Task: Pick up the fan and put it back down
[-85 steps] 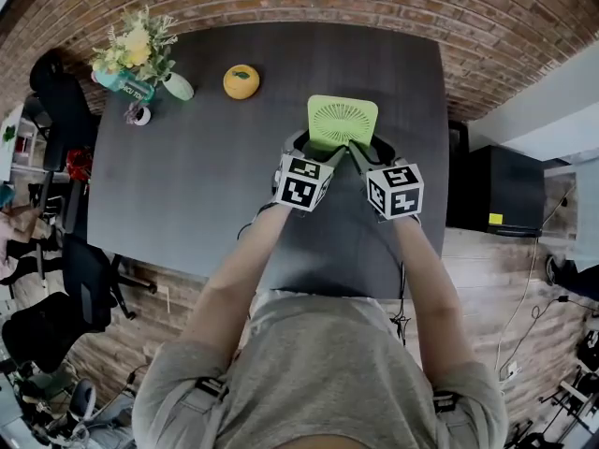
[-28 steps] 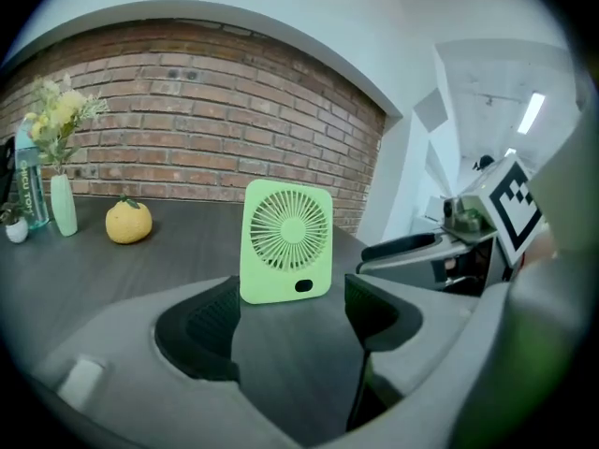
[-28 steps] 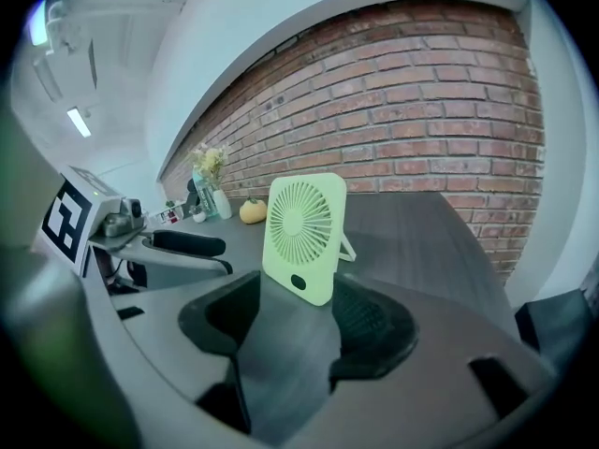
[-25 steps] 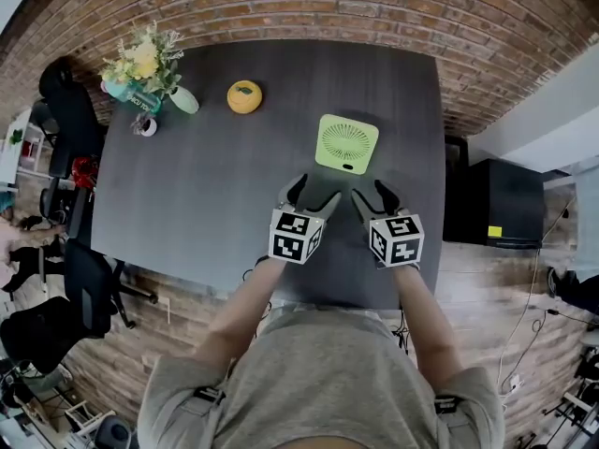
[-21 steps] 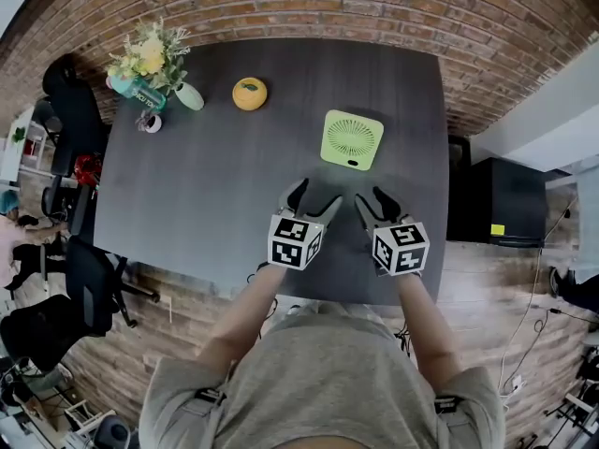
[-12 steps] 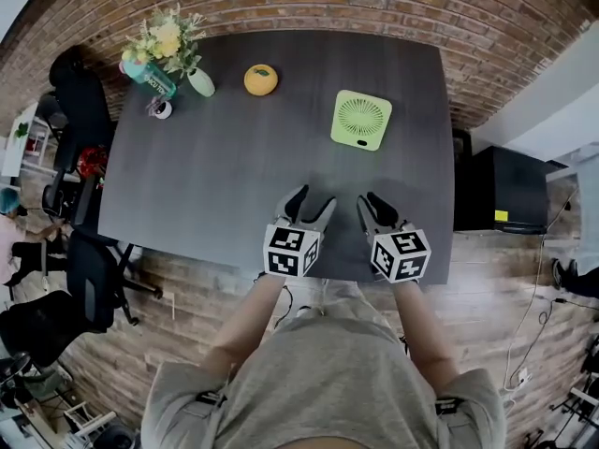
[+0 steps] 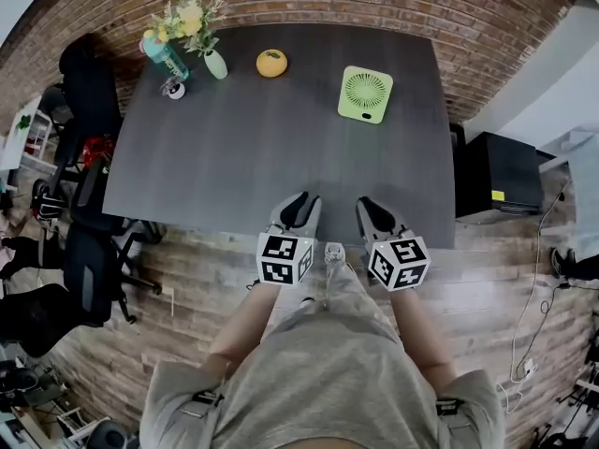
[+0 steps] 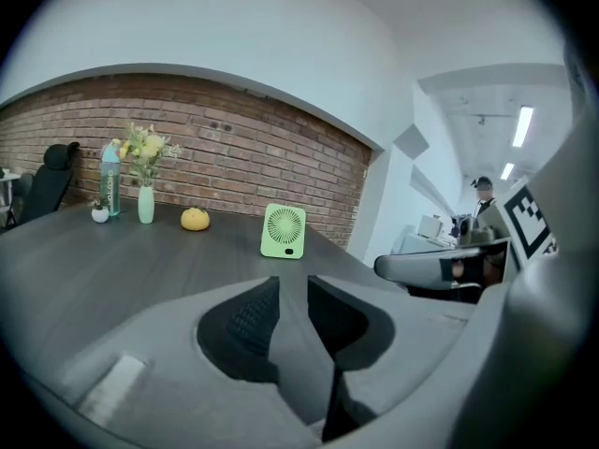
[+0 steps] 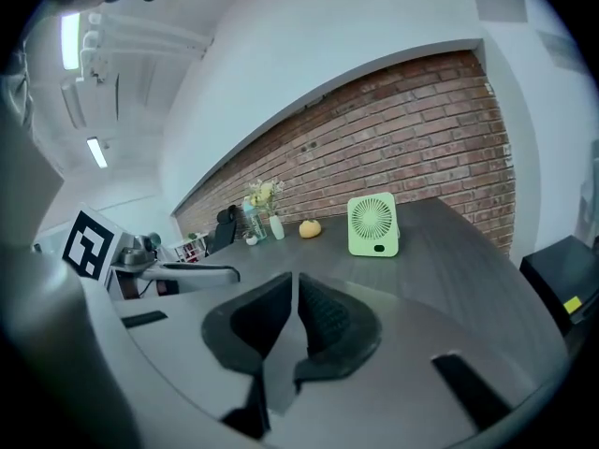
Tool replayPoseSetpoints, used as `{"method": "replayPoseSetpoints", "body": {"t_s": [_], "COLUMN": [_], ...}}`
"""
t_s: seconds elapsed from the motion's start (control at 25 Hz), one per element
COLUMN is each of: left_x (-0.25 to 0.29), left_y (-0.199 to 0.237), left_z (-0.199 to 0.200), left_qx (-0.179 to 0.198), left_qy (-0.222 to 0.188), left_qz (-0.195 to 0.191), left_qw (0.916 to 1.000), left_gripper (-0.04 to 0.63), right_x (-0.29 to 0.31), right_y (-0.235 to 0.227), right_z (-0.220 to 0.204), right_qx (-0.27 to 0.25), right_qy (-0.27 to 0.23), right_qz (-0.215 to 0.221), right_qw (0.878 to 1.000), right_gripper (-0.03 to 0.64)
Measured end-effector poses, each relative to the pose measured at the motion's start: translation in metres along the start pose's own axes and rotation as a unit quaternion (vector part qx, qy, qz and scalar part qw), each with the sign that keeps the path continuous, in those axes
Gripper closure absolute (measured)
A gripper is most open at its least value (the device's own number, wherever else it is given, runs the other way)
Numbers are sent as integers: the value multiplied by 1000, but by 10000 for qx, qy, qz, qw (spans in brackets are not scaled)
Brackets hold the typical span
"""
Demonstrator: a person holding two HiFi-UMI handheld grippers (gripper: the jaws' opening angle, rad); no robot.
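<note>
Ahead of the tools, bench (image 7: pixel 234 157): dark wood-grain top that runs from under the jaw tips to a brick wall. Most of it is bare and its things stand along the far side, probably to leave working room.
Left tool (image 7: pixel 298 209): over the bench's near edge, tipped slightly down toward the far side. Its jaws are closing with a narrow gap showing and nothing between them.
Right tool (image 7: pixel 372 211): just beside the left tool, on the same heading. Its jaws are closing, the tips down to a thin slit, with nothing between them.
Why they hang there: both are empty and well apart from the fan, which stands on its own, so I judge the put-down done.
Fan (image 7: pixel 365 94): far ahead of the right tool, near the wall, touching neither tool. It stands upright on the bench with its face toward the tools. The body is pale green and square with rounded corners. It has a round grille of radial ribs and a small dark oval below it.
Vase of flowers (image 7: pixel 214 62): far ahead and to the left of the left tool.
Orange fruit (image 7: pixel 271 63): far ahead of the left tool, between the vase and the fan.
</note>
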State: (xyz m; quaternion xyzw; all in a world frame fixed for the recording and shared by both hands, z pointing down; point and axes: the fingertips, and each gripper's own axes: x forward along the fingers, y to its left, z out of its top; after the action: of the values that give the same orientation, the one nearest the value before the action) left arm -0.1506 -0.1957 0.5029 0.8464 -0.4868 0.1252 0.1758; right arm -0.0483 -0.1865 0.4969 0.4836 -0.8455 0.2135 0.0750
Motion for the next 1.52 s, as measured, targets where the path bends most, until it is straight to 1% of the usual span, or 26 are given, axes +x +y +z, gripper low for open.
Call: {"method": "replayPoseSetpoints", "body": {"t_s": [0.16,0.36,0.64,0.84,1.12,1.28,1.52], "left_x": [-41,-89,-144,-179,-214,-223,-231], "left_y": [-7,-15,-27,-32,-36,-40,-39], "left_z": [-11,-23,-39,-43,-53,-58,-58], "left_qx": [21,-30,8,-8,-26,-29,-132], "left_qy": [-62,-125,-194,-334,-446,-459,-527], "left_qz": [71,59,41,45,32,33,48], "left_qw": [10000,9999,9998,9994,9990,9989,9985], "left_gripper": [525,543,557,563,565,566,566], "right_x": [-29,-60,-94,-113,-135,-143,-146], "right_y": [33,73,113,137,164,168,174], "right_z": [-10,-16,-32,-42,-46,-53,-57], "right_qx": [-64,-157,-342,-409,-474,-469,-529], "right_qy": [-84,-235,-302,-354,-560,-542,-508], "right_qz": [82,227,364,430,447,422,393], "right_qw": [9999,9993,9983,9976,9963,9965,9965], "right_gripper": [600,611,614,614,614,614,614]}}
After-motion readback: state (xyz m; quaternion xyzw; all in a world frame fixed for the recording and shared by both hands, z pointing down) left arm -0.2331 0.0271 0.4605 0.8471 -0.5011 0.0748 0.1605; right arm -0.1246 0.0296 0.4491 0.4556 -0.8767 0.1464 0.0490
